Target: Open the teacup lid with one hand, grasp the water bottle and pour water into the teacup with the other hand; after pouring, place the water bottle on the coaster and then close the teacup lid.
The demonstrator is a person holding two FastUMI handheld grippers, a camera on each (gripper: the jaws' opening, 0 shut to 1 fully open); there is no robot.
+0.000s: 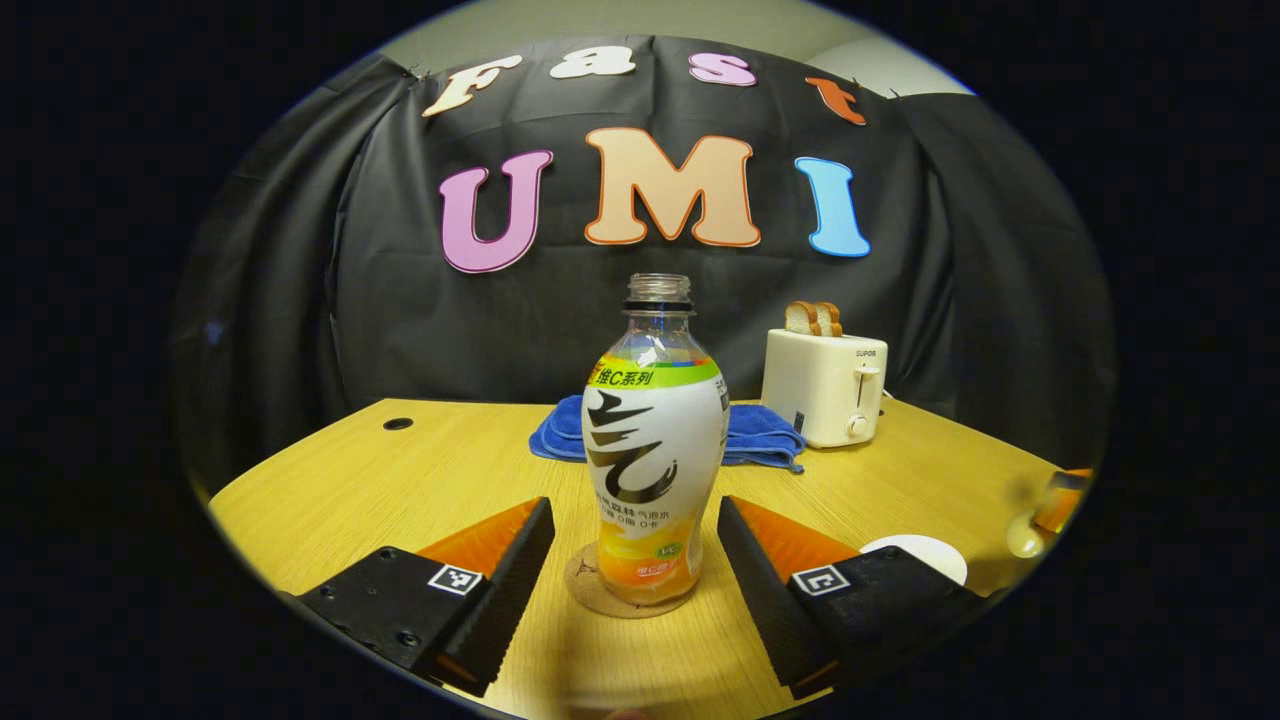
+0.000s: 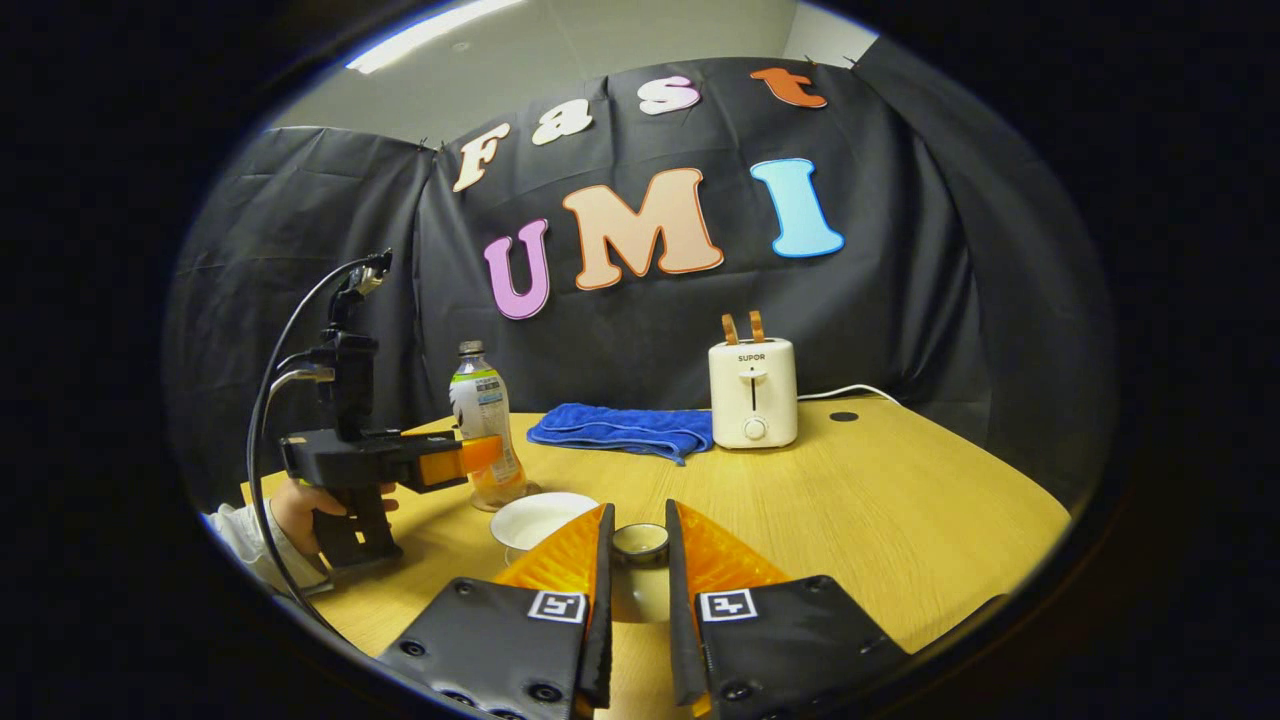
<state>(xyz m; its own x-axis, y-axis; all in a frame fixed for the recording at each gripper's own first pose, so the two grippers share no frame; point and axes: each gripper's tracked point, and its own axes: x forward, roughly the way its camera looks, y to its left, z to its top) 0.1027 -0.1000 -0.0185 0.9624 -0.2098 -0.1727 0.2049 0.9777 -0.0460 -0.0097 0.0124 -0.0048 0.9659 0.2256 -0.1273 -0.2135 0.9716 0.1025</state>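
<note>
**Bottle on coaster between spread fingers; lid pinched in the other claw**

From the left gripper view: one clear plastic water bottle (image 1: 655, 440) with a white, green and orange label, uncapped, upright on one round cork coaster (image 1: 590, 590). Flanked by the two fingers of the left gripper (image 1: 635, 505), spread wide, one on each side, both apart from the plastic and holding nothing. Behind, on the yellow wooden table (image 1: 400, 480): one folded blue towel (image 1: 760, 435) and one cream toaster (image 1: 825, 385) with two slices of bread in its slots. Low to the right, partly behind a finger, one white teacup (image 1: 915, 555).

From the right gripper view: right gripper (image 2: 638, 510) nearly closed, both fingers pressed on one small round teacup lid (image 2: 640, 540), held just right of the uncovered teacup. Farther left, the left gripper in a person's hand (image 2: 300, 510), its fingers either side of the bottle.
</note>
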